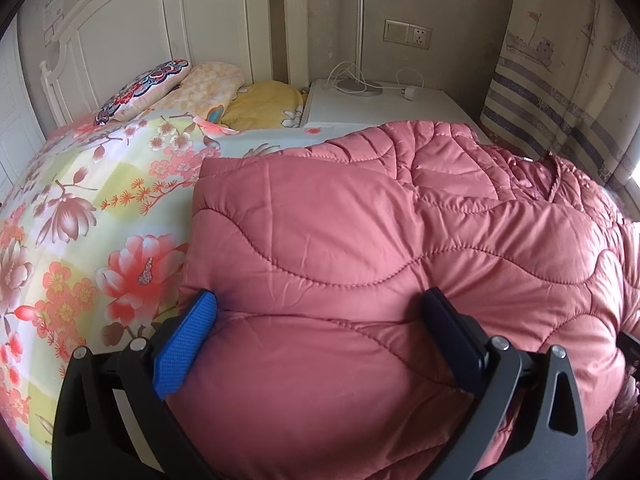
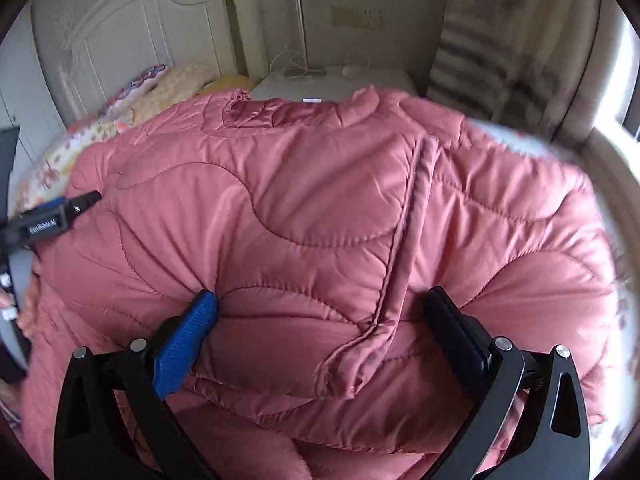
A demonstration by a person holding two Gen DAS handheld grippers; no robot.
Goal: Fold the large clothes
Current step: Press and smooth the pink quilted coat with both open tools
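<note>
- Pink quilted padding fills both views: a large puffer jacket (image 1: 360,240) lies spread on a bed, over a floral bedsheet (image 1: 80,220).
- Left gripper (image 1: 320,304) has its fingers spread wide, with a thick bulge of the jacket's near edge between them; both pads press into the fabric sides, and the blue pad (image 1: 184,348) dents the jacket's left border.
- Right gripper (image 2: 322,300) is likewise wide apart, straddling a puffy fold of the jacket (image 2: 320,208) where a piped seam edge (image 2: 400,248) runs down between the fingers.
- Whether either tool truly pinches the cloth or merely pushes against it is hard to tell.
- In the right wrist view, the left gripper (image 2: 60,216) shows at the jacket's left side.
- Beyond lie pillows (image 1: 180,88), a white headboard (image 1: 160,20) and a white nightstand (image 1: 380,104).
</note>
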